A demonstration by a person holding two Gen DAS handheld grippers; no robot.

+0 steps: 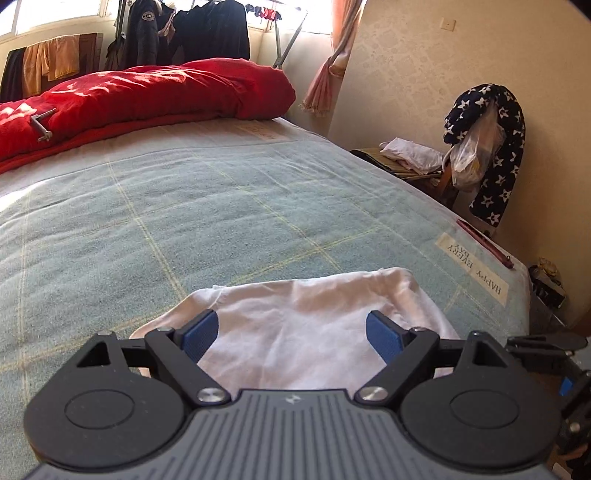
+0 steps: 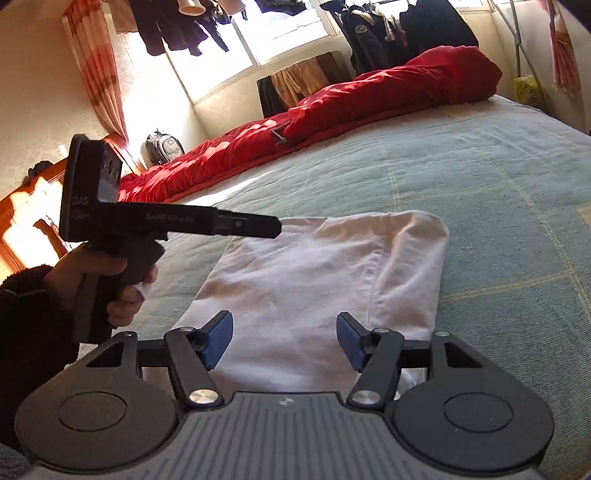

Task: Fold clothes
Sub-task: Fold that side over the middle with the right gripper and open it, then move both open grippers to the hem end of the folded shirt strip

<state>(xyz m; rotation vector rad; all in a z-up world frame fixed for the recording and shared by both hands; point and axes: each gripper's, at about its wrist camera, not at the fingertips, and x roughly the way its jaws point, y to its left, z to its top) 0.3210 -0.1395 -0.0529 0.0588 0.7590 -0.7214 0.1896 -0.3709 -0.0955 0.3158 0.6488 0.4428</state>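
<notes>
Right wrist view: white garment [image 2: 317, 273] lay folded flat on bed [image 2: 498, 192]. Your right gripper [image 2: 284, 339] and left gripper [image 1: 291, 334] hovered wide apart, holding nothing. Pinch near edge squarely; fold away evenly, avoiding bunching.

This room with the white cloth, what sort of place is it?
Most likely a home bedroom: a bed with a checked cover, a red quilt bunched at its far end, and clothes hanging by the window.
</notes>
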